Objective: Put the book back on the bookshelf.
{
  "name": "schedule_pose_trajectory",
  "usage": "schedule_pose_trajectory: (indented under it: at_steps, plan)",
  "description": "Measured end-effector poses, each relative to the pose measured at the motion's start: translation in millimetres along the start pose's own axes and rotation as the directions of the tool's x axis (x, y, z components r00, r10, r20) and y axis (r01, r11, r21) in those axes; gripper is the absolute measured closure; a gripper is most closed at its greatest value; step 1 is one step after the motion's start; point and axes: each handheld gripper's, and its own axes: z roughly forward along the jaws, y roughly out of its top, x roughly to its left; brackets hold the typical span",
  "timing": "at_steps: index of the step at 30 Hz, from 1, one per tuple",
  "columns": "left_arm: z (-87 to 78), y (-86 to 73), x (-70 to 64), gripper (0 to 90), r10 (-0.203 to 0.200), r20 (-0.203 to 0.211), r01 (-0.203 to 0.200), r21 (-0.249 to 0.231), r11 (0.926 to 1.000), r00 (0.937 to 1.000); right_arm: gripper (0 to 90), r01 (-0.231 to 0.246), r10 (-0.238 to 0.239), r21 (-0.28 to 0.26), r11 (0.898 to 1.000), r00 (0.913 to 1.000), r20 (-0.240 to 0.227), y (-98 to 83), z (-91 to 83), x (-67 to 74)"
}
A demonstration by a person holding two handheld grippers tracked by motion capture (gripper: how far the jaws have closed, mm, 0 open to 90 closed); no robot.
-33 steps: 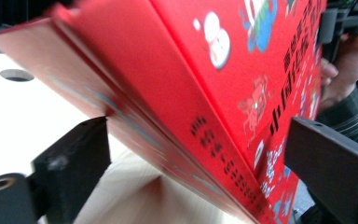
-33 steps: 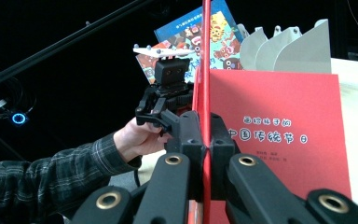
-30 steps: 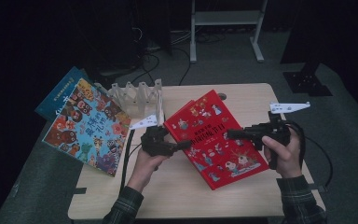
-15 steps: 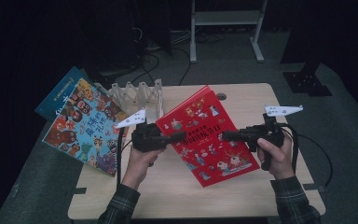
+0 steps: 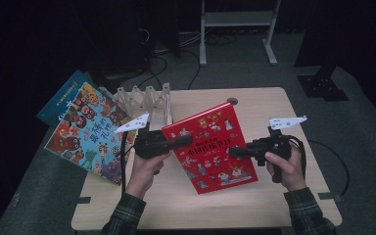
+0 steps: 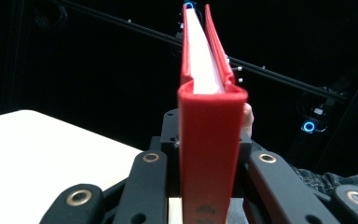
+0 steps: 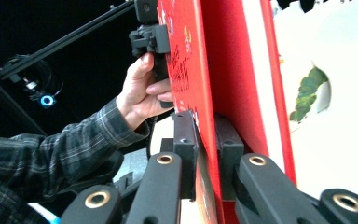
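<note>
A red picture book [image 5: 210,147] hangs tilted above the table [image 5: 254,103], gripped from both sides. My left gripper [image 5: 188,140] reaches in from the left and holds the spine edge. In the left gripper view the red spine [image 6: 209,154] stands upright between the jaws, which have just been closing on it. My right gripper [image 5: 231,152] grips the book's right edge. In the right gripper view its pads [image 7: 186,135] sit against the cover [image 7: 209,93] and the back. These jaws have just been opening a little, with the book still between them.
A wooden slotted rack [image 5: 147,100] stands at the table's back left. A colourful picture book [image 5: 85,129] and a blue book [image 5: 61,100] lean out past the left edge. A white stand [image 5: 237,19] and cables are on the floor behind.
My left gripper's jaws have closed onto the book's spine edge and risen a little. The right hand has sunk slightly, and the book has shifted a bit to the left.
</note>
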Motion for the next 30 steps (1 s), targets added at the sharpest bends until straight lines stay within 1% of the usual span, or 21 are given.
schedule_pose_trajectory:
  at_steps: [2, 6, 7, 11, 17, 21, 26, 29, 30]
  plan:
    - [0.0, 1.2, -1.5, 77.2, 0.009, -0.002, -0.009, 0.008, 0.9999, 1.0, 80.0, 0.005, -0.005, 0.015, 1.0, 1.0, -0.001, -0.8, 1.2, -1.3]
    - [0.3, 4.2, -5.7, 77.9, 0.041, -0.029, -0.04, 0.037, 0.9985, 0.9988, 77.0, 0.022, -0.023, 0.046, 0.999, 0.9994, 0.026, -2.1, 5.4, -3.8]
    - [0.4, 5.0, -7.2, 78.1, 0.057, -0.042, -0.055, 0.048, 0.9973, 0.9975, 76.4, 0.023, -0.025, 0.053, 0.998, 0.9992, 0.032, -2.4, 6.4, -4.4]
    - [0.6, 6.0, -8.9, 78.4, 0.069, -0.054, -0.066, 0.063, 0.9959, 0.9961, 74.7, 0.03, -0.034, 0.068, 0.997, 0.9982, 0.05, -3.7, 9.4, -6.7]
    - [2.8, 7.2, -11.3, 78.9, 0.09, -0.071, -0.082, 0.104, 0.9912, 0.9934, 71.9, 0.041, -0.046, 0.089, 0.995, 0.9974, 0.056, -8.2, 12.2, -10.2]
    - [4.5, 8.5, -13.4, 79.2, 0.104, -0.074, -0.095, 0.112, 0.9892, 0.9918, 69.3, 0.054, -0.059, 0.094, 0.994, 0.9968, 0.053, -9.8, 12.5, -10.5]
    - [6.8, 11.7, -17.5, 79.4, 0.132, -0.075, -0.121, 0.136, 0.9833, 0.9884, 67.5, 0.071, -0.076, 0.101, 0.992, 0.9962, 0.044, -10.3, 10.9, -10.5]
    - [6.1, 14.9, -19.9, 79.6, 0.147, -0.08, -0.134, 0.146, 0.9801, 0.9859, 66.3, 0.073, -0.078, 0.106, 0.992, 0.9959, 0.045, -11.1, 8.7, -10.6]
    - [5.7, 15.4, -20.6, 79.7, 0.147, -0.081, -0.135, 0.145, 0.9802, 0.9858, 66.2, 0.069, -0.075, 0.103, 0.992, 0.9961, 0.047, -11.4, 7.5, -11.0]
